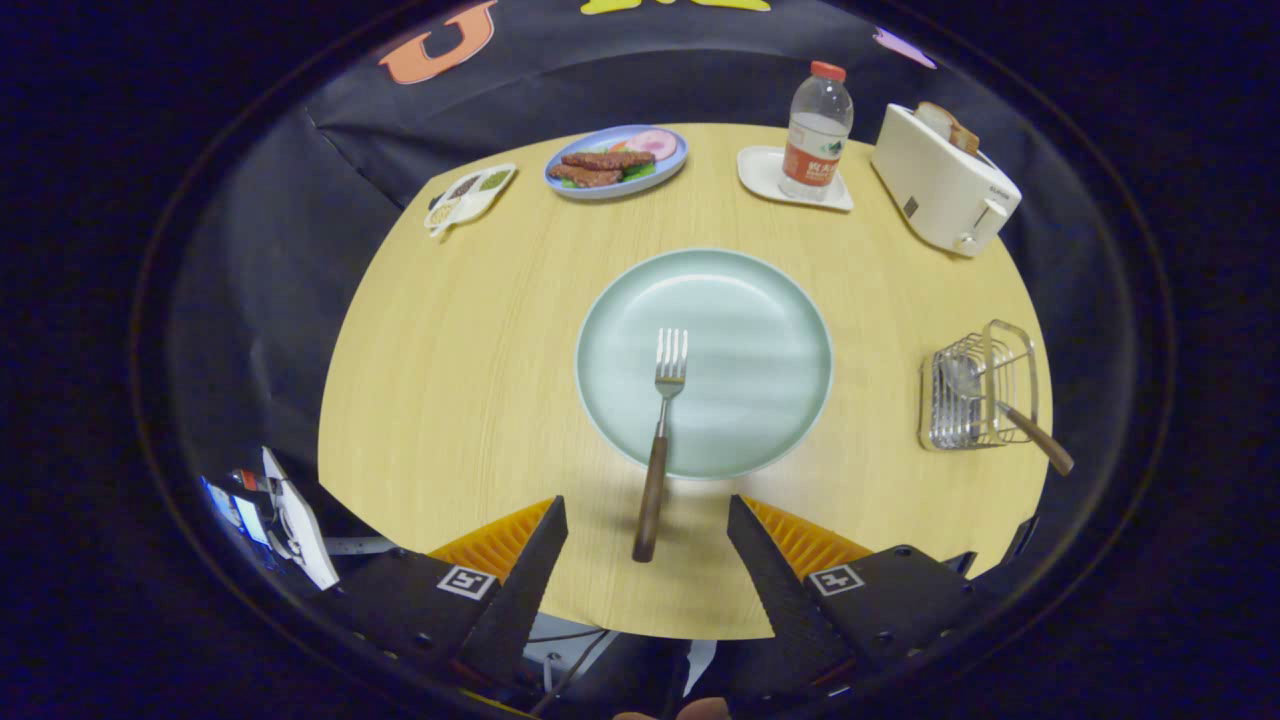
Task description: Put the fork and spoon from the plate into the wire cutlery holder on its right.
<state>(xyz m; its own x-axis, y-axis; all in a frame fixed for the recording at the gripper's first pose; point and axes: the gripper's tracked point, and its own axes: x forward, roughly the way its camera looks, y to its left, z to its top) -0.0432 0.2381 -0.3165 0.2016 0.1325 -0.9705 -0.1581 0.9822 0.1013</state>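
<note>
Fork (662, 430) on plate (780, 300) (wooden table (450, 350)); claw (647, 530) apart, handle between fingers

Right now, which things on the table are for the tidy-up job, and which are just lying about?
For the job:
fork on the plate
spoon, already in the wire cutlery holder
gripper, fingers open around the fork's handle

Just lying about:
toaster
water bottle
food plate
small sauce dish

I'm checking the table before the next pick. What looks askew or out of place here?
The fork lies half off the plate, its handle over the table between the open tongs. The spoon leans slanted out of the wire cutlery holder.
</note>
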